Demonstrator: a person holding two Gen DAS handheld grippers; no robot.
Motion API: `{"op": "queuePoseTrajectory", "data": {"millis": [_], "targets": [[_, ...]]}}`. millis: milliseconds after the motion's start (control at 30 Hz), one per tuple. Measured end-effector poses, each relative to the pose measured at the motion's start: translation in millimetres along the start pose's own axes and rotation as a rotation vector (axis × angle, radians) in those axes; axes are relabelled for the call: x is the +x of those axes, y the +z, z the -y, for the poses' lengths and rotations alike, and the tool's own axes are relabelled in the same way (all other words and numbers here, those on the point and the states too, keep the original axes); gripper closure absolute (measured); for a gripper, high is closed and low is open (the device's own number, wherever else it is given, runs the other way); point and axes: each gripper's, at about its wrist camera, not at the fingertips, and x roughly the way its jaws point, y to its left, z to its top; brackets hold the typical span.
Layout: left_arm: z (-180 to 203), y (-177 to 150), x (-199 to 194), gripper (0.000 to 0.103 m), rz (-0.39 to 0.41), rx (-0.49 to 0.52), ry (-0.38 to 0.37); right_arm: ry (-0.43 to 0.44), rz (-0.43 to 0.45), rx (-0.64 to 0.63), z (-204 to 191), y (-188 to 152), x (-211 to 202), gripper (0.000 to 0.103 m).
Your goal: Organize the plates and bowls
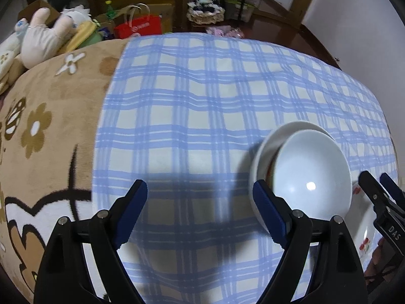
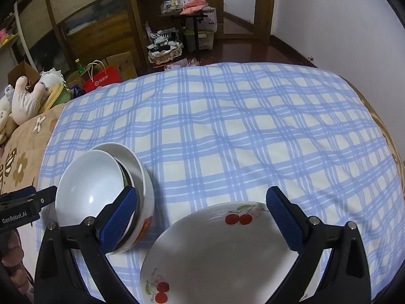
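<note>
From the left wrist, the left gripper (image 1: 200, 211) hangs over the checked cloth (image 1: 202, 96) with its jaws spread wide and nothing between them. The bowls (image 1: 311, 172) sit just right of its right finger: one white bowl leans tilted inside another, its mouth facing up and toward the camera, probably nested to save room. The right gripper (image 1: 379, 190) shows beyond the bowls at the frame's edge.

From the right wrist, the right gripper (image 2: 202, 217) is also spread and empty, poised above the cherry plate (image 2: 215, 255), which lies flat, face up, just right of the bowls (image 2: 101, 190). A round plate has no long axis.
</note>
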Motion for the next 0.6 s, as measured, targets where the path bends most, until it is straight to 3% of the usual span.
{"op": "queuePoseTrajectory", "data": {"millis": [600], "targets": [[-4.3, 1.4, 7.1, 0.019, -0.039, -0.031, -0.077, -0.006, -0.075, 0.024, 0.2, -1.8, 13.8, 0.000]]}}
